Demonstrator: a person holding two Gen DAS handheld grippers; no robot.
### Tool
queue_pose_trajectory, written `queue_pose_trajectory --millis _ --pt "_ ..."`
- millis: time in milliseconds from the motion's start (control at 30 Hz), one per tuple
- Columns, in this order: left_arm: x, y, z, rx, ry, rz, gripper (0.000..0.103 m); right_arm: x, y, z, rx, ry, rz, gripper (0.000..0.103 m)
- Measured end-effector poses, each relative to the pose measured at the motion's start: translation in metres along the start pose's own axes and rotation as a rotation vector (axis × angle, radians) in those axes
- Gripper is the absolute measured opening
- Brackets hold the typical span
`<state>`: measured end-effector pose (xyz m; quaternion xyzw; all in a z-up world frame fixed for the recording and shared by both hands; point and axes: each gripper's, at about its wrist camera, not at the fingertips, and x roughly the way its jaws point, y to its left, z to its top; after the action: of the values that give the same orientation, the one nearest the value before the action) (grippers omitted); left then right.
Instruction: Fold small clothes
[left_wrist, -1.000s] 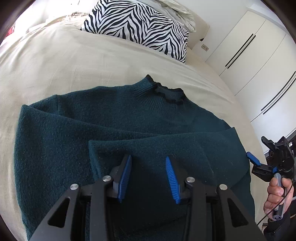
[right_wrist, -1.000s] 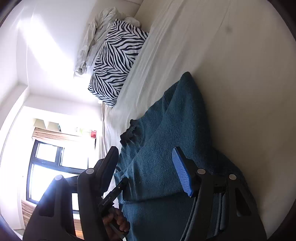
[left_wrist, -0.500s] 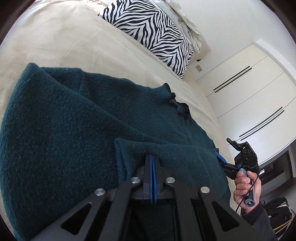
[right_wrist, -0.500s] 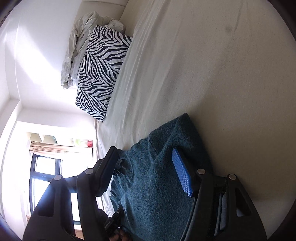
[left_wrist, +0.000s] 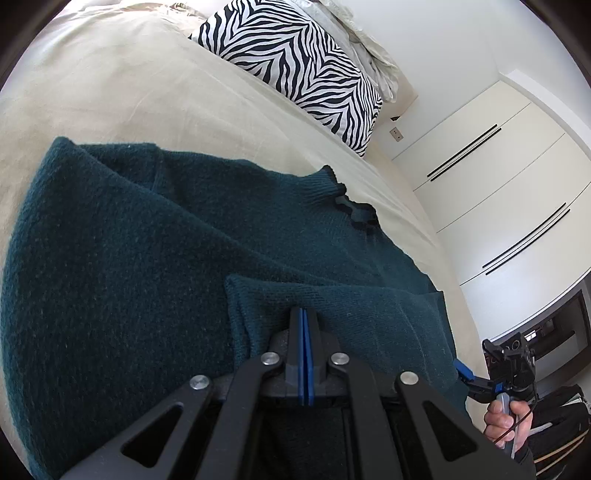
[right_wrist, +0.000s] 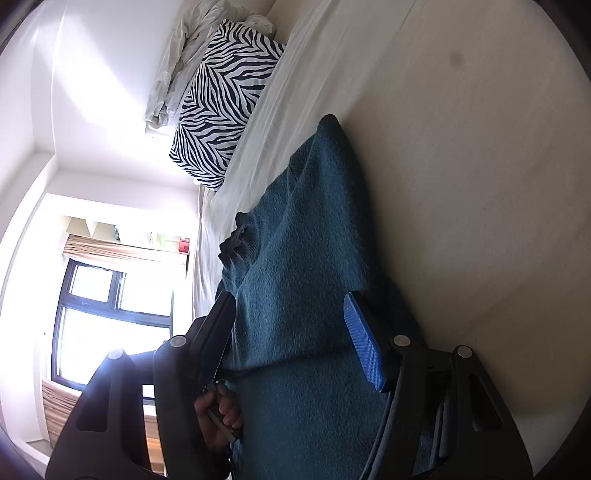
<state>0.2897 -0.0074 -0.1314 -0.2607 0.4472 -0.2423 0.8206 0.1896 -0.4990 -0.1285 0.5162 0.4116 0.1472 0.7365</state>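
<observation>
A dark teal knit sweater (left_wrist: 155, 236) lies on the cream bed sheet (left_wrist: 122, 96), collar (left_wrist: 351, 206) toward the pillow, a sleeve or hem fold laid across its near part. My left gripper (left_wrist: 303, 317) is shut, blue pads pressed together on the folded edge of the sweater. My right gripper (right_wrist: 291, 332) is open, its jaws on either side of the sweater's (right_wrist: 314, 258) edge, one blue pad (right_wrist: 364, 343) showing. The right gripper also shows in the left wrist view (left_wrist: 476, 384) at the sweater's right edge.
A zebra-print pillow (left_wrist: 295, 62) and a crumpled white cloth (left_wrist: 365, 44) sit at the head of the bed. White wardrobe doors (left_wrist: 498, 177) stand to the right. A bright window (right_wrist: 110, 314) is beyond the bed's far side.
My left gripper closed from open onto the folded sweater edge and has stayed shut. The right gripper stayed open and swung along the sweater's edge.
</observation>
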Motion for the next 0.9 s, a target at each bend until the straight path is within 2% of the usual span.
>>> queue_pose_trajectory --millis 67,133,200,233,267,367,500,667,767,900 --pt "-0.01 0.0 0.0 -0.017 0.015 0.002 0.005 -0.016 -0.004 -0.02 0.005 0.0 -0.011 0.06" --pt "-0.033 -0.003 -0.006 -0.022 0.01 0.012 0.015 -0.039 -0.005 -0.042 -0.006 -0.018 -0.034 0.06" --pt "-0.067 -0.008 -0.02 -0.007 -0.017 0.032 0.053 -0.062 -0.003 -0.064 -0.029 -0.043 -0.046 0.06" --pt "-0.086 -0.009 -0.028 -0.006 -0.038 0.052 0.06 -0.074 -0.001 -0.076 -0.044 -0.057 -0.059 0.061" --pt "-0.106 -0.008 -0.037 -0.007 -0.058 0.06 0.063 -0.085 -0.001 -0.087 -0.058 -0.074 -0.071 0.061" --pt "-0.161 0.0 -0.069 -0.039 -0.1 0.095 0.063 -0.113 -0.001 -0.121 -0.072 -0.098 -0.097 0.061" --pt "-0.21 0.014 -0.12 -0.098 -0.093 0.166 0.063 -0.144 -0.002 -0.161 -0.101 -0.117 -0.144 0.061" --pt "-0.229 0.018 -0.173 -0.105 -0.015 0.227 0.063 -0.182 -0.001 -0.201 -0.144 -0.147 -0.221 0.061" --pt "-0.234 0.017 -0.194 -0.094 0.011 0.22 0.063 -0.2 -0.006 -0.22 -0.155 -0.15 -0.282 0.061" --pt "-0.24 0.01 -0.214 -0.084 0.045 0.217 0.063 -0.22 -0.018 -0.247 -0.149 -0.13 -0.303 0.061"
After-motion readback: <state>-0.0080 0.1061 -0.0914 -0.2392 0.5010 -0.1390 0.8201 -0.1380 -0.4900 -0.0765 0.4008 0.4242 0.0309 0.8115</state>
